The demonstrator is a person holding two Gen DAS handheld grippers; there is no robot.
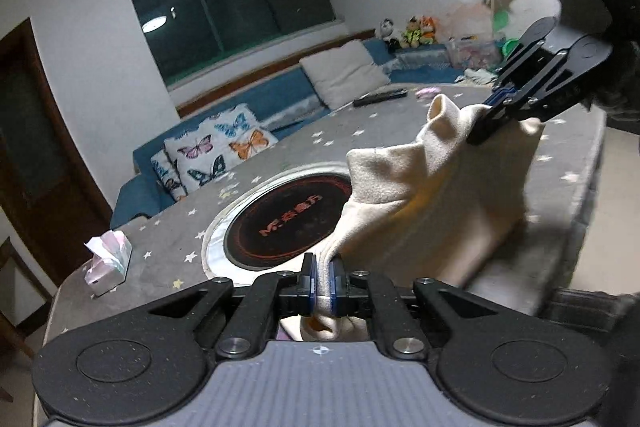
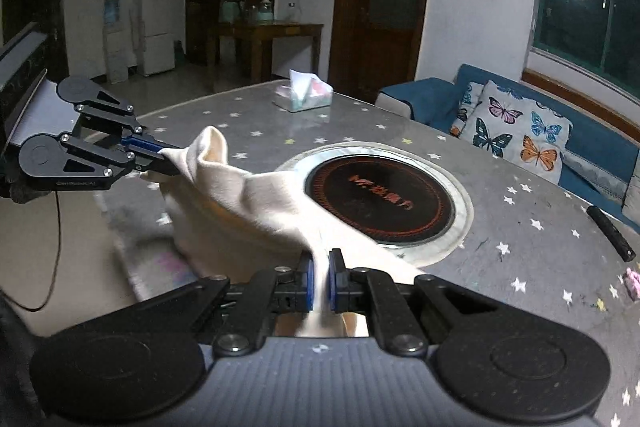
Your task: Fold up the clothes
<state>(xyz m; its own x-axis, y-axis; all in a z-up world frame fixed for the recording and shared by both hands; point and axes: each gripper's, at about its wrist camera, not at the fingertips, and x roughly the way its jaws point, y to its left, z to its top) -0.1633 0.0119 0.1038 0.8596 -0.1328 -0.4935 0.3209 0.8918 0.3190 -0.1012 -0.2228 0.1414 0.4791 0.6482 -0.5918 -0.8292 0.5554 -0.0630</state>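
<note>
The desk [image 1: 280, 147] is the biggest thing here, a rounded top under a grey cover dotted with small stars. A blue sofa [image 1: 260, 95] runs along its far side below a dark window [image 1: 232, 11], with a white cushion [image 1: 344, 73] and a butterfly cushion [image 2: 516, 131] on it. Set into the middle of the desk is a round black hotplate [image 2: 380, 203] with red lettering and a pale metal ring around it.

A cream garment [image 1: 432, 195] is held up above the desk beside the hotplate, stretched between the two claws; its lower part hangs down toward the desk's near edge and partly covers the hotplate's rim in both views. The fabric is blurred along its right side in the left wrist view.

The left claw [image 1: 324, 281] is clenched on a bunched edge of the garment, cloth squeezed between its blue pads. In the right wrist view it reaches in from the left, gripping a corner that sticks up in a small peak. The right claw [image 2: 320, 281] is likewise clamped on a fold of the garment, the fabric running up between its pads.

A tissue box [image 2: 304, 95] sits near the desk's edge, well apart from the garment. A black remote [image 2: 610, 233] lies at the sofa side, and a small pink thing [image 2: 632, 281] rests near it; what it is cannot be made out.
</note>
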